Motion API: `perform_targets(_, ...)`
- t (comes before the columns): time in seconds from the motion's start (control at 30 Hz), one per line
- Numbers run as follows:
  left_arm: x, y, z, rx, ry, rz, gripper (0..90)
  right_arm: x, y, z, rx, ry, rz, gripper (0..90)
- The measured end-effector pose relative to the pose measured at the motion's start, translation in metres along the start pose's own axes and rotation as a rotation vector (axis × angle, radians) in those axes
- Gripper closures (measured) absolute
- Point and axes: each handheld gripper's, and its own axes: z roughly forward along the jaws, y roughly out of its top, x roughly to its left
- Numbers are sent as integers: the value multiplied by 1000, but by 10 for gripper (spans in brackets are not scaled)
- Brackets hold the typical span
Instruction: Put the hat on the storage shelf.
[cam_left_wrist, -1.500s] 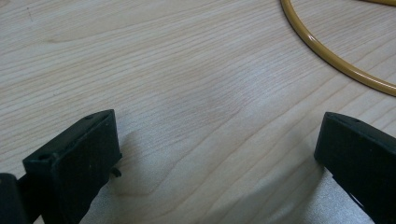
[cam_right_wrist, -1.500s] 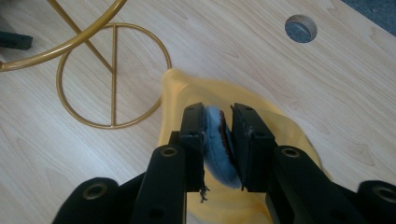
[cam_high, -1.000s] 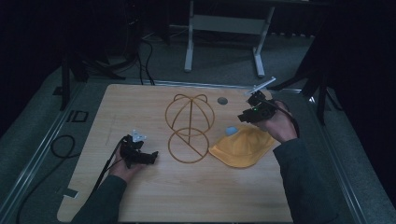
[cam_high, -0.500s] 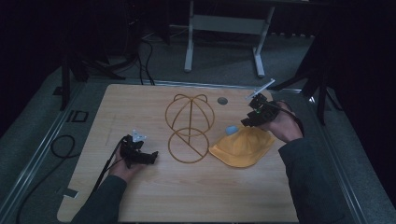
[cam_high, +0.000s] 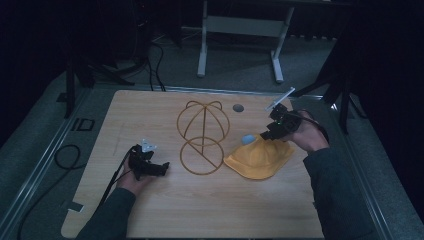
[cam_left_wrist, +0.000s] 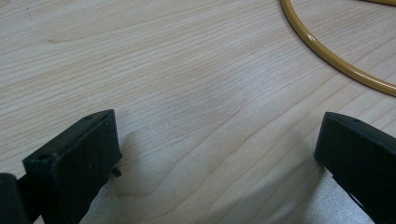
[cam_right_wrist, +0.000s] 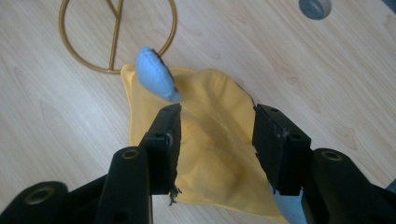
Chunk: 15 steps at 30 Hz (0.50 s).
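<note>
The soft, light yellow hat (cam_right_wrist: 210, 154), likely to sag, is best pinched at its near rim by the right gripper (cam_right_wrist: 215, 126), whose jaws have just been opening and stand apart over it.

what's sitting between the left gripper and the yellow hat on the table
The gold wire hat stand. In the high view its ring base lies on the table between the left gripper and the yellow hat.

A yellow cloth hat (cam_high: 260, 159) with a blue tip (cam_high: 248, 138) is lying crumpled on the wooden table. It is sitting just beside the gold wire stand (cam_high: 202, 137), touching its ring base.
</note>
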Motion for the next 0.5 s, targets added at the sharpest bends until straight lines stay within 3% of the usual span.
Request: perform_targets(0.5, 0, 0, 0, 2, 0, 2, 1, -5, -1, 15, 87, 6, -45, 505)
